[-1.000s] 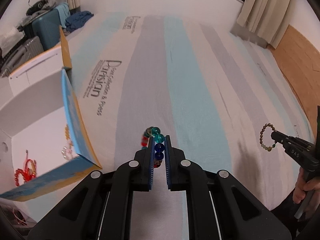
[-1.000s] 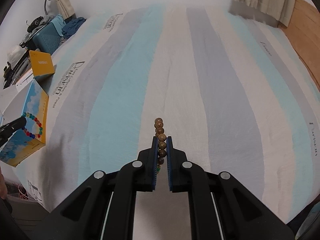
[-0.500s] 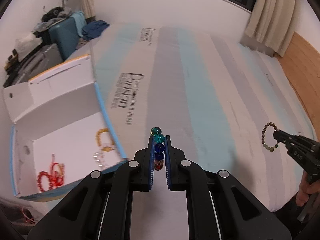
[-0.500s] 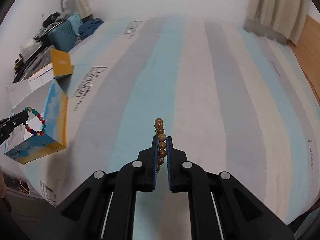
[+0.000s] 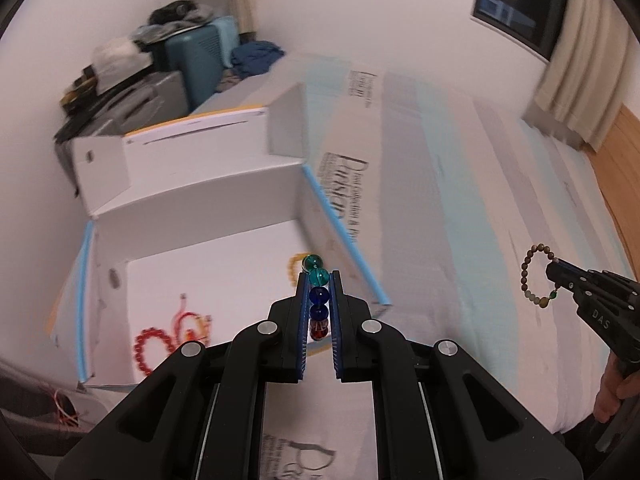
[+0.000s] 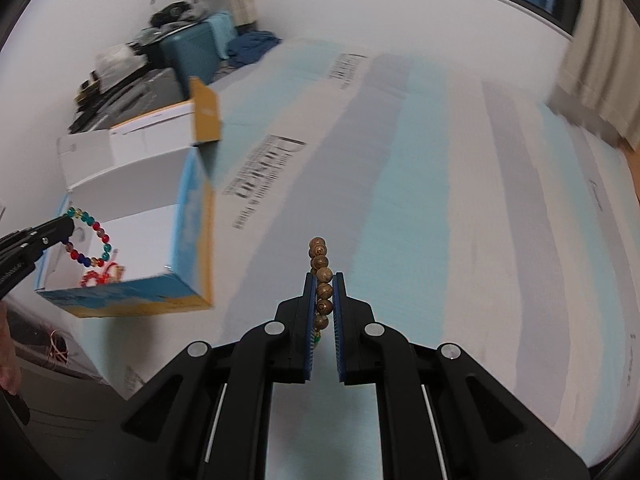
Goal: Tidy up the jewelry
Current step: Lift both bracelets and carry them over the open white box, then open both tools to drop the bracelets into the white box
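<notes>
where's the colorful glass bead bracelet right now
The colorful bracelet hangs from the left hand-held gripper, held over the open white box at the bed's left edge.

The right claw [image 6: 323, 304] pinched a brown wooden bead bracelet [image 6: 321, 276] above the blue, grey and white striped bed [image 6: 440, 208]. Far left, the left claw [image 6: 60, 229] dangled a multicoloured glass bead bracelet [image 6: 90, 238] over the open white cardboard box [image 6: 192, 216].

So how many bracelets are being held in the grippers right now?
2. A multicolored glass-bead bracelet is clamped in the left gripper over the open box; a wooden-bead bracelet is clamped in the right gripper over the bed. More jewelry lies in the box.
</notes>
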`<state>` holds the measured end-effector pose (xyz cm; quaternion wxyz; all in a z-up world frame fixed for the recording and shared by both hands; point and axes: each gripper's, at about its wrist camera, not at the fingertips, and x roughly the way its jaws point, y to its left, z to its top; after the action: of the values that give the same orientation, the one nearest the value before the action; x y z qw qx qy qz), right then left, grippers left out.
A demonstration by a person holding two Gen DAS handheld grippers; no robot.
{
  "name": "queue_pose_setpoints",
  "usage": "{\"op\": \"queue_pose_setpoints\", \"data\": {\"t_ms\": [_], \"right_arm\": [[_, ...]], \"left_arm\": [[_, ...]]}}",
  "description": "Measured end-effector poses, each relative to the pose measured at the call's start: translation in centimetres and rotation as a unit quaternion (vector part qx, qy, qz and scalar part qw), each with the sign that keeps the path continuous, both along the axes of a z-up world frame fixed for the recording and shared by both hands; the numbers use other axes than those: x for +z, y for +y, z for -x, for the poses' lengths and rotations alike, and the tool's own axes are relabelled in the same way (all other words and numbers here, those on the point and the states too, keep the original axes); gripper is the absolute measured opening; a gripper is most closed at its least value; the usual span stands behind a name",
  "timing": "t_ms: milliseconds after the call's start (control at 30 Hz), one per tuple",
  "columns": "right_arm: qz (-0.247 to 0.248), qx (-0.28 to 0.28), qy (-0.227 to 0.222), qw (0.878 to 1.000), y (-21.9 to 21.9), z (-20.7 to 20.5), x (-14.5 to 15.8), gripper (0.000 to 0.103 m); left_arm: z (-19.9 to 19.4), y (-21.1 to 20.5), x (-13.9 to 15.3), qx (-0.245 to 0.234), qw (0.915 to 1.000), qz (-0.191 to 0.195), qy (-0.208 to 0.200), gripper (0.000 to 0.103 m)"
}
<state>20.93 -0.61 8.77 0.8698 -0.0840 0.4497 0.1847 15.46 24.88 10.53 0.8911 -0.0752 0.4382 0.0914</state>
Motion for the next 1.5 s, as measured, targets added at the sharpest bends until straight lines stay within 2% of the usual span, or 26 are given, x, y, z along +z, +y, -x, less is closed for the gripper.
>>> {"op": "queue_pose_setpoints", "data": {"t_ms": [300, 600, 767, 1067, 1500], "right_arm": [[0.002, 0.063, -0.006, 0.998, 9.1, 1.1, 0.7, 0.007], [-0.002, 0.101, -0.004, 0.995, 15.8, 2.2, -0.4, 0.007], [0.003, 0.123, 0.002, 0.992, 19.0, 2.9, -2.2, 0.007], [0.027, 0.147, 0.046, 0.988, 24.9, 2.1, -6.6, 0.007], [0.068, 0.143, 0.099, 0.982, 27.8, -0.9, -13.2, 0.007]], "left_arm": [[2.7, 6.9, -0.4, 0.048, 0.9989, 0.002, 0.005, 0.008], [4.3, 10.9, -2.4, 0.075, 0.9969, 0.005, 0.023, 0.008], [4.9, 12.9, -4.2, 0.092, 0.9949, 0.013, 0.037, 0.008], [4.1, 15.8, -7.8, 0.11, 0.9909, 0.028, 0.071, 0.009], [1.9, 18.5, -13.1, 0.135, 0.9823, 0.039, 0.124, 0.009]]}}
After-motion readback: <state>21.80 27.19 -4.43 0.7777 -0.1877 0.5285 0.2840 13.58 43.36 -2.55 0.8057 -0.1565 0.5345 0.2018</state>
